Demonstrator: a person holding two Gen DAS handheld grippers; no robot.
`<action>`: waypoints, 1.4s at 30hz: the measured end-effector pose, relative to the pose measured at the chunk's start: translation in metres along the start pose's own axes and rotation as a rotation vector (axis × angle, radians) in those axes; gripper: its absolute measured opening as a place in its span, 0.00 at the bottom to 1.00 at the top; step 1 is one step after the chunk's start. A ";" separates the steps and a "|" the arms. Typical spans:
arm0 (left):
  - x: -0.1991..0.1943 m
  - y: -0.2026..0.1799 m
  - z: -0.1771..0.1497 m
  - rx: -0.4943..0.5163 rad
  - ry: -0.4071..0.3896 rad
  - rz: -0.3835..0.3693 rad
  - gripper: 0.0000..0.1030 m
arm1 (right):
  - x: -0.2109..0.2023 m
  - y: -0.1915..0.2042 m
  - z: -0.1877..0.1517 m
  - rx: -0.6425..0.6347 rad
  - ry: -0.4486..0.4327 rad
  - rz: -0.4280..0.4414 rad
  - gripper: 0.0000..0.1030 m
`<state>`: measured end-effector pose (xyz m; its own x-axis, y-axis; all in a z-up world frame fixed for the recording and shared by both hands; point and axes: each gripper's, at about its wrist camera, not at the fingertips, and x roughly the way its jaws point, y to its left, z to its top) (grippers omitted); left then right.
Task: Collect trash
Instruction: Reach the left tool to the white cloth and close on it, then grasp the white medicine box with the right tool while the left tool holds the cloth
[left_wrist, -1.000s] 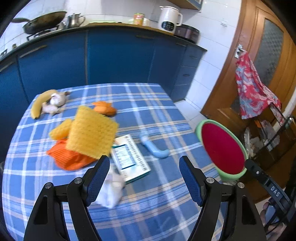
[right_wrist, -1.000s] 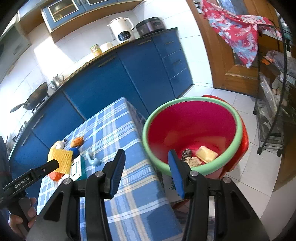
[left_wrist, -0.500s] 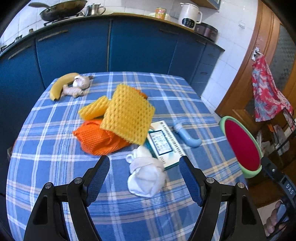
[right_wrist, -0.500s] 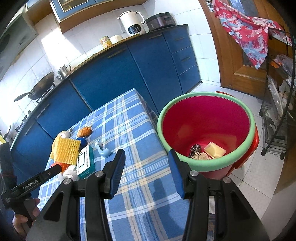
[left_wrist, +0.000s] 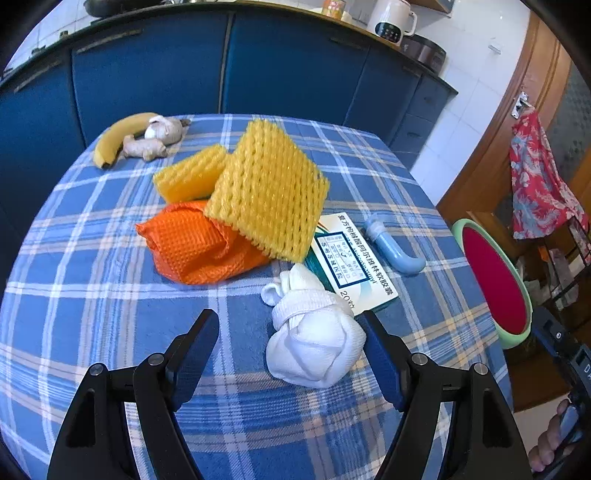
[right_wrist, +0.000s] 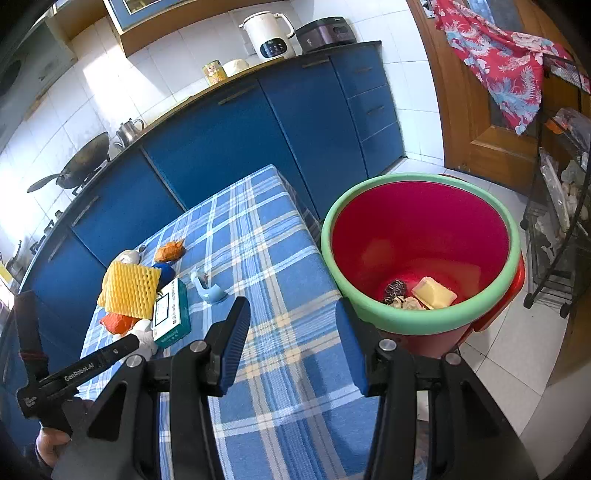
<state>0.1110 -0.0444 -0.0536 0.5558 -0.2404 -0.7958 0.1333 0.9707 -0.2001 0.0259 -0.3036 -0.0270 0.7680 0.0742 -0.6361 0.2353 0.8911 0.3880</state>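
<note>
The white balled-up cloth (left_wrist: 316, 341) lies on the blue plaid tablecloth (left_wrist: 92, 295) between the fingers of your left gripper (left_wrist: 291, 356), off-centre toward the right finger, which sits just beside it or touches it; bare cloth shows between it and the left finger. That gripper is spread wide and has hold of nothing. Just behind the ball, the teal medicine box (left_wrist: 351, 266) presses against it, and the large yellow foam net (left_wrist: 267, 192) leans over the box's far end and the orange mesh (left_wrist: 199, 245). A blue curved tube (left_wrist: 393, 245) lies beside the box toward the table's right edge. Near the far-left rim are a banana (left_wrist: 116, 134), ginger (left_wrist: 144, 147) and garlic (left_wrist: 164, 127).

Your right gripper (right_wrist: 291, 350) hangs above the table's near corner, fingers parted wide and holding nothing. The red bin (right_wrist: 421, 251) with its green rim stands off the table edge, just beside your right finger, with a yellow sponge (right_wrist: 434, 293) and scraps at the bottom.
</note>
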 end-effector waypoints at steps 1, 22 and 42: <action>0.001 0.001 -0.001 -0.006 0.002 -0.007 0.76 | 0.000 0.000 0.000 0.000 0.001 0.000 0.49; -0.021 0.014 -0.006 -0.033 -0.070 -0.102 0.29 | 0.003 0.016 -0.004 -0.029 0.020 0.016 0.49; -0.049 0.080 -0.005 -0.127 -0.173 0.020 0.29 | 0.045 0.109 -0.020 -0.262 0.147 0.100 0.57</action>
<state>0.0902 0.0452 -0.0340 0.6915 -0.2062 -0.6923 0.0226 0.9641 -0.2645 0.0742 -0.1940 -0.0271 0.6809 0.2140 -0.7004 -0.0132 0.9598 0.2803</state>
